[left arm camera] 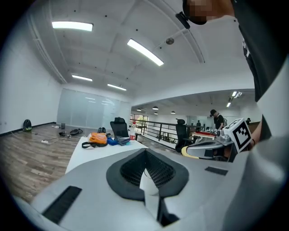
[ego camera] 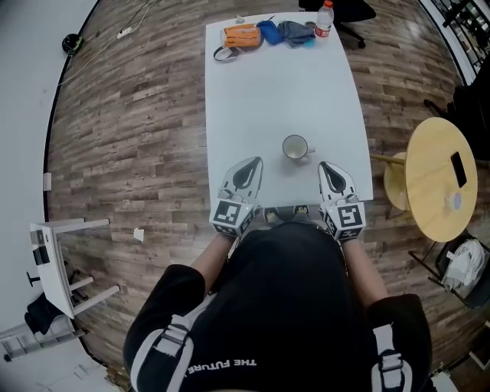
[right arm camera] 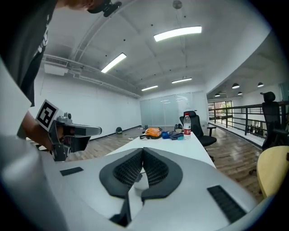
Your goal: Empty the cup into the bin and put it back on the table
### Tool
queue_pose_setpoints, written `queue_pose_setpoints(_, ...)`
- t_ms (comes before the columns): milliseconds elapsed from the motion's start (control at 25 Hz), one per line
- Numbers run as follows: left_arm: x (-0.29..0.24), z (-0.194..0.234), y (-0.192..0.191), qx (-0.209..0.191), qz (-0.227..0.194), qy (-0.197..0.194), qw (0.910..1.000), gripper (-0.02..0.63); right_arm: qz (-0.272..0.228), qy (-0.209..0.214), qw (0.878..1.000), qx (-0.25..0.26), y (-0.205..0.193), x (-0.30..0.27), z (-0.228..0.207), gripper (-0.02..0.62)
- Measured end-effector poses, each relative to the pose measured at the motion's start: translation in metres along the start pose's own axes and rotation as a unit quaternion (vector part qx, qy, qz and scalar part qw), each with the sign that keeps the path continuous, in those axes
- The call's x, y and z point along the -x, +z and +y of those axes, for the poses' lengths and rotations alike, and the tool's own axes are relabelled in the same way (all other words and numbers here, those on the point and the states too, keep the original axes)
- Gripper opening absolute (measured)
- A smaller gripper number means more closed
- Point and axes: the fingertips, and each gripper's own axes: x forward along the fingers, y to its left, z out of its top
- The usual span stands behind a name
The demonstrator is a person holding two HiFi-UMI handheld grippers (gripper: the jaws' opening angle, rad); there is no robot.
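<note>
A pale cup (ego camera: pixel 295 147) with a small handle stands upright on the white table (ego camera: pixel 283 84), near its front edge. In the head view my left gripper (ego camera: pixel 255 162) lies to the cup's lower left and my right gripper (ego camera: pixel 325 165) to its lower right, each a short way off it. Both point toward the far end of the table. The left gripper (left arm camera: pixel 145 151) has its jaws shut with nothing between them, and so does the right gripper (right arm camera: pixel 142 150). The cup does not show in either gripper view.
At the table's far end lie an orange pouch (ego camera: pixel 242 35), blue and grey items (ego camera: pixel 287 32) and a plastic bottle (ego camera: pixel 325 19). A round yellow table (ego camera: pixel 436 178) with a phone stands to the right, a white bag (ego camera: pixel 463 264) below it. A white rack (ego camera: pixel 53 260) is at left.
</note>
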Motion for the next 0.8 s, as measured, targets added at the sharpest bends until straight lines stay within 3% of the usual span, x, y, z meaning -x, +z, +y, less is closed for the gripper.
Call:
queue_pose_setpoints(240,-0.01,-0.003,0.023,0.007,-0.025,-0.001,0.9997,0.021,-0.028,0.011,1.0,0.0,0.018,-0.007,0.008,0.017)
queue_pose_setpoints(800,-0.02,-0.004,0.027,0.004,-0.036,0.001,0.9994,0.02,-0.033,0.001,0.999,0.019,0.026,-0.013,-0.014,0.017)
